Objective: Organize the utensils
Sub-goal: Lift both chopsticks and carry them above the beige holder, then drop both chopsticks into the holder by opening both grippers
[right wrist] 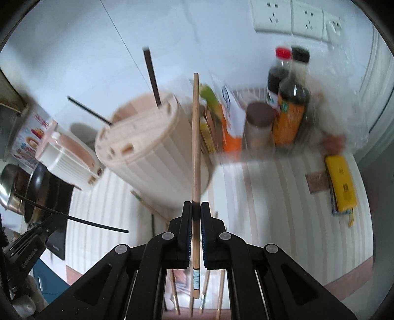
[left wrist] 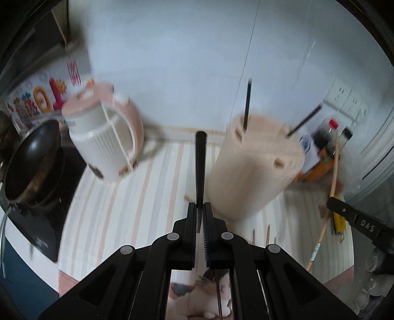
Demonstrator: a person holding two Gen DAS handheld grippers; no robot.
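Observation:
My left gripper (left wrist: 200, 206) is shut on a black chopstick (left wrist: 200, 167) that stands up out of its jaws, just left of the beige slotted utensil holder (left wrist: 256, 167). Two dark chopsticks (left wrist: 247, 105) stick out of the holder's top. My right gripper (right wrist: 196, 206) is shut on a light wooden chopstick (right wrist: 195, 137), held upright in front of the holder (right wrist: 152, 152). In the right wrist view the left gripper (right wrist: 53, 219) shows at lower left with its black chopstick (right wrist: 93, 224). Several loose chopsticks (right wrist: 147, 206) lie on the striped counter below.
A pink and white cooker (left wrist: 106, 133) and a dark wok (left wrist: 32, 157) on a black hob stand to the left. Sauce bottles (right wrist: 288, 98), packets and a jar crowd the back right corner. A yellow flat object (right wrist: 341, 184) lies at the right. Wall sockets (right wrist: 295, 19) are above.

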